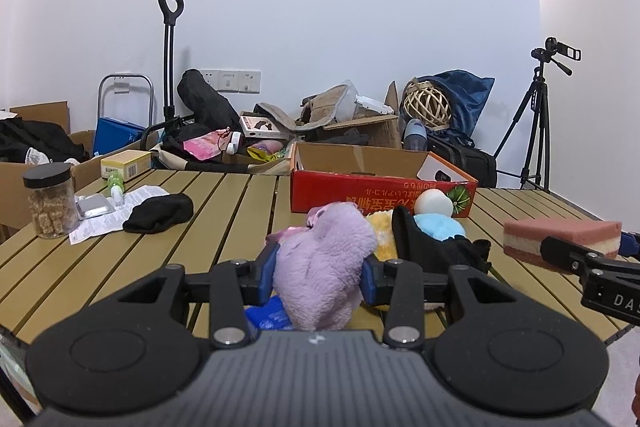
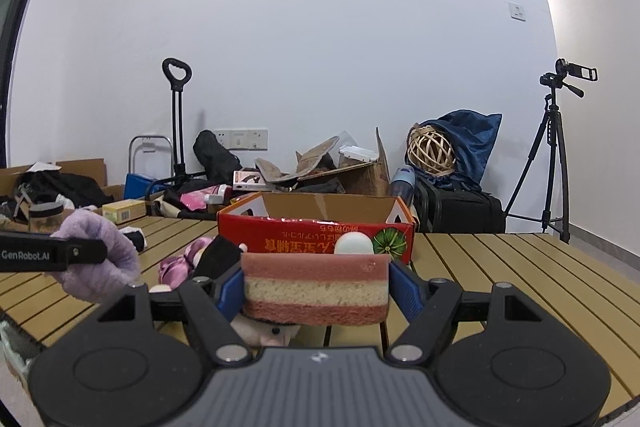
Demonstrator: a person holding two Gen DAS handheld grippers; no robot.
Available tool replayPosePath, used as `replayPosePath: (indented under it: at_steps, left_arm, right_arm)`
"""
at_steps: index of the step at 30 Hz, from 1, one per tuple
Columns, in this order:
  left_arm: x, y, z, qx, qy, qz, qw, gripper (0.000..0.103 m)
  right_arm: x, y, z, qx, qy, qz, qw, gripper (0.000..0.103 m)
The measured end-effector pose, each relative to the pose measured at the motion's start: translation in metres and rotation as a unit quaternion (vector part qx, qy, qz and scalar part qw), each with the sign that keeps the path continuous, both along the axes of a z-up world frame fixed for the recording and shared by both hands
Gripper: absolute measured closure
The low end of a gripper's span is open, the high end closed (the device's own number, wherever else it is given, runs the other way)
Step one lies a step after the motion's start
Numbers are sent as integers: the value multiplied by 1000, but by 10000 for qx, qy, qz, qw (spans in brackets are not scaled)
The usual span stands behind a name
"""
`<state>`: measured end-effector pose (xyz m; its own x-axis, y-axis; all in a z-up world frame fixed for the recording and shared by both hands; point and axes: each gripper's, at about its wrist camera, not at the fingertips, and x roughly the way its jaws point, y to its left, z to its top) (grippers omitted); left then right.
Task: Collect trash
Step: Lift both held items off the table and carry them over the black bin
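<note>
The left gripper (image 1: 324,277) is clamped on a purple fluffy cloth (image 1: 320,267); the right gripper (image 2: 316,291) squeezes a striped sponge (image 2: 316,287). Both are lifted above the table (image 1: 224,203), not yet in the red box (image 2: 316,227) beyond. A black sock (image 1: 158,213) and paper (image 1: 108,215) remain, farther left.

Lilac plush (image 1: 320,267), pink-and-cream striped sponge (image 2: 316,289)

Both wrist cameras sit low over the slatted table (image 1: 224,203), side by side, facing the white wall; both share the red box (image 2: 316,235) and the tripod (image 1: 536,115)
</note>
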<state>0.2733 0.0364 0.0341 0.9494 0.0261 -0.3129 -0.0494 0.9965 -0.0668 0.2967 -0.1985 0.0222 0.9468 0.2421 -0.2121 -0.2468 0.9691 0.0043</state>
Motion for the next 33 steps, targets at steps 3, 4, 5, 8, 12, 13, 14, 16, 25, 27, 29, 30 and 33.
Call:
replayPosePath:
  at_steps: [3,4,5,8,12,13,14,16,25,27,29,30,33]
  left_arm:
    - [-8,0,-3,-7,22,-64,10000,62]
    - [-10,-1,-4,16,30,-97,9999,62]
    - [-12,-2,-5,30,35,-113,9999,62]
    - [-18,-4,-9,61,69,-147,9998,62]
    - [-30,-4,-11,42,49,-180,9998,62]
    - [-34,-4,-12,34,43,-192,9998,62]
    - [-36,-4,-13,38,46,-197,9998,62]
    - [-43,-4,-17,33,54,-199,9998,62]
    - [-75,5,-32,-110,285,-154,9994,62]
    - [-82,7,-39,-128,402,-142,9990,62]
    - [-88,8,-46,-125,555,-111,9983,62]
    - [-90,9,-49,-133,628,-100,9979,62]
    - [-97,15,-61,-143,874,-62,9961,62]
  right_arm:
    - [-12,-4,1,-46,67,44,10000,30]
    - [-15,-4,1,-71,81,51,9999,30]
    - [-19,-6,0,-88,94,62,9999,30]
    - [-29,-7,-3,-135,146,127,9997,30]
    - [-45,-9,-10,-167,172,222,9995,30]
    - [-48,-9,-11,-180,165,236,9994,30]
    - [-53,-9,-12,-196,157,239,9994,30]
    - [-62,-10,-15,-206,171,236,9994,30]
    - [-95,-16,-35,-224,437,223,9985,30]
    - [-98,-16,-41,-255,549,213,9979,30]
    - [-102,-16,-47,-276,679,210,9971,30]
    - [-103,-15,-50,-300,740,204,9966,30]
    - [-107,-14,-60,-361,957,211,9945,30]
